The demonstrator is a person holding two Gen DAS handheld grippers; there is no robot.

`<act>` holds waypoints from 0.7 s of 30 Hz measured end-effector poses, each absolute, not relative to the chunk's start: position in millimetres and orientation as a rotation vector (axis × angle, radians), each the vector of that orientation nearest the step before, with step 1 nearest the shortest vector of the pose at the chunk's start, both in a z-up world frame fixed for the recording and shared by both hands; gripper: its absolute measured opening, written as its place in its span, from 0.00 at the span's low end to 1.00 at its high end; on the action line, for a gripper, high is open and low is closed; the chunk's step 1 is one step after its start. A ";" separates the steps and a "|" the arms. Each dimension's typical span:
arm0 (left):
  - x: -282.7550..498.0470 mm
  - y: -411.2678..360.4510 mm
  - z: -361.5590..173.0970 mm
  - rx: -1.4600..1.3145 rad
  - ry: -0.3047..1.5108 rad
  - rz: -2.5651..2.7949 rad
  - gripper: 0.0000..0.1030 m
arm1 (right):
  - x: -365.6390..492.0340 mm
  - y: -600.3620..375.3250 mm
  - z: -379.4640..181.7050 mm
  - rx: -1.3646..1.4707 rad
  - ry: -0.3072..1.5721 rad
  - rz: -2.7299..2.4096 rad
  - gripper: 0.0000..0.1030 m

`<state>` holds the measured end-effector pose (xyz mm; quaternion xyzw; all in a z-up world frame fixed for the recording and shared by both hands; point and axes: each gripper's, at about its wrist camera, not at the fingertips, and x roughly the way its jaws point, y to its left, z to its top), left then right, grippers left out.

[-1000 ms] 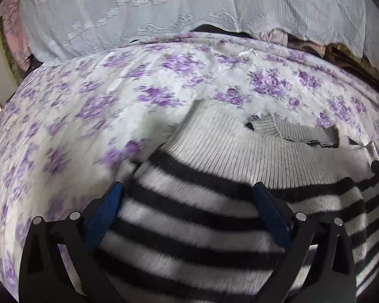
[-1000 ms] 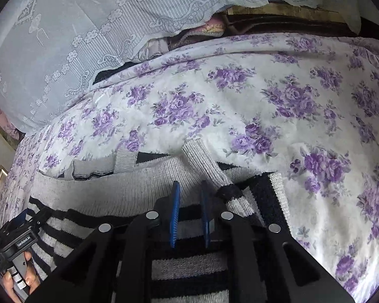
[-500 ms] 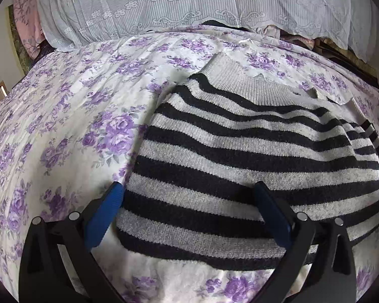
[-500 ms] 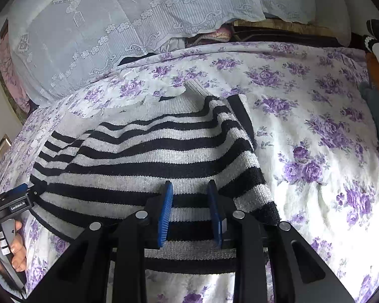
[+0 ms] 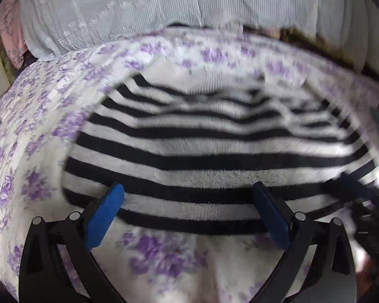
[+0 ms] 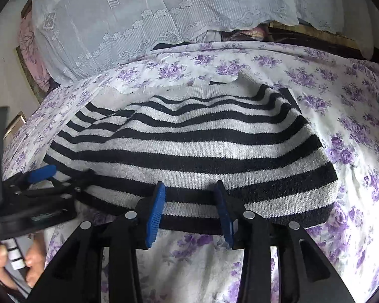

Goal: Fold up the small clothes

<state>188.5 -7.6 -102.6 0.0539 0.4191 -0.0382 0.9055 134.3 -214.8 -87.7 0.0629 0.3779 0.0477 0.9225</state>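
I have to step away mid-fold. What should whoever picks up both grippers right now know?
Left gripper: open wide, empty, over the striped sweater's near edge.
Right gripper: fingers have just been opening, no longer pinching the near edge between them.
Sweater: lies folded over on the floral bedsheet, near edge laid down.
Done: this fold, released.
Left: probably another fold and tidying.

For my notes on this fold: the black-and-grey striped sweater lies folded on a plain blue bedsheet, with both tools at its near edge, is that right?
Not quite. The bedsheet is white with purple flowers, not plain blue, as the right wrist view shows. The rest holds: the striped sweater lies folded, with the right tool and the left tool at its near edge.
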 end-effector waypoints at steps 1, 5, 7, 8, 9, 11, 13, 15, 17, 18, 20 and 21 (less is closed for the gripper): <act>189.8 -12.1 -105.1 0.140 0.867 -0.070 0.96 | 134.0 -215.1 -87.4 0.132 0.775 0.101 0.41; 183.0 -8.4 -97.6 0.127 0.844 -0.073 0.95 | 127.4 -218.3 -85.7 0.174 0.749 0.147 0.48; 171.9 -10.1 -81.4 0.111 0.801 -0.117 0.95 | 116.1 -228.8 -79.4 0.229 0.711 0.140 0.49; 166.5 -13.5 -73.3 0.119 0.777 -0.131 0.95 | 110.5 -234.9 -75.7 0.260 0.700 0.126 0.51; 161.8 -18.2 -65.4 0.135 0.752 -0.133 0.95 | 102.2 -243.4 -71.7 0.303 0.682 0.119 0.53; 160.9 -31.6 -53.0 0.158 0.731 -0.147 0.95 | 91.4 -259.8 -67.4 0.369 0.657 0.096 0.54; 172.8 -42.2 -53.1 0.136 0.754 -0.162 0.95 | 79.5 -275.8 -67.6 0.431 0.645 0.065 0.54; 189.3 -47.8 -65.7 0.114 0.796 -0.151 0.95 | 68.7 -289.2 -72.7 0.490 0.646 0.037 0.54; 208.5 -48.8 -97.8 0.094 0.868 -0.162 0.96 | 59.9 -297.6 -80.4 0.537 0.651 0.026 0.55; 210.5 -45.6 -101.2 0.076 0.864 -0.178 0.96 | 55.5 -301.9 -85.3 0.574 0.660 0.025 0.56; 210.2 -41.2 -96.8 0.068 0.848 -0.203 0.96 | 52.9 -308.3 -94.6 0.643 0.680 0.042 0.62; 209.0 -40.4 -98.8 0.069 0.846 -0.207 0.96 | 54.8 -310.3 -99.3 0.671 0.690 0.047 0.63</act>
